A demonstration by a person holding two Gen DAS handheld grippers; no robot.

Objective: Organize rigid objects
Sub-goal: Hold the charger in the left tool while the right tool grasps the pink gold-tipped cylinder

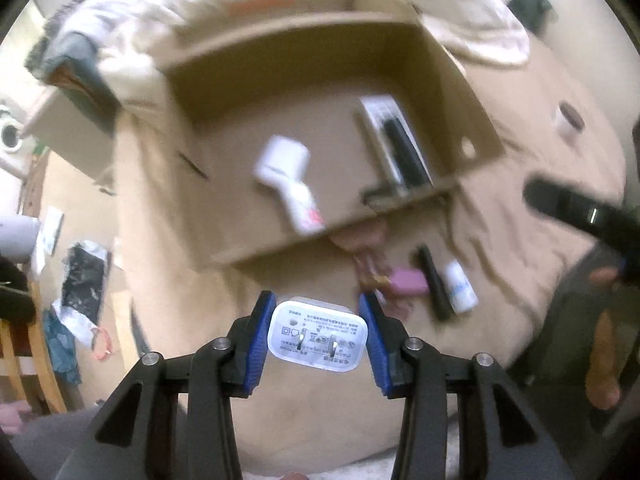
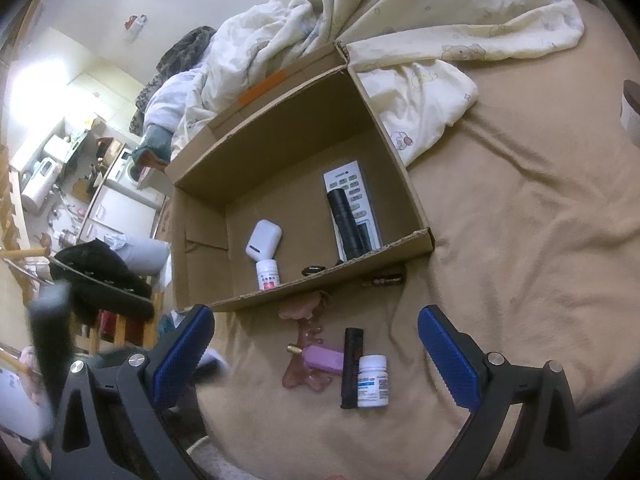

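The left gripper (image 1: 316, 334) pinches a white charger (image 1: 317, 336) above the bed (image 2: 520, 240), before the box (image 2: 396, 152). The right gripper (image 2: 316, 354) has its jaws spread over a bottle (image 2: 373, 381), black tube (image 2: 352, 366) and pink piece (image 2: 325, 360). The box holds a remote (image 2: 354, 190).

Small print and certification marks cover the white charger (image 1: 317, 337) face, and the pill bottle (image 2: 373, 381) label, all too blurred to read.

Your left wrist view is motion-blurred — the open brown cardboard box (image 1: 304, 128) smears; the right view stays sharp, with far-left glare and dark fisheye corners.
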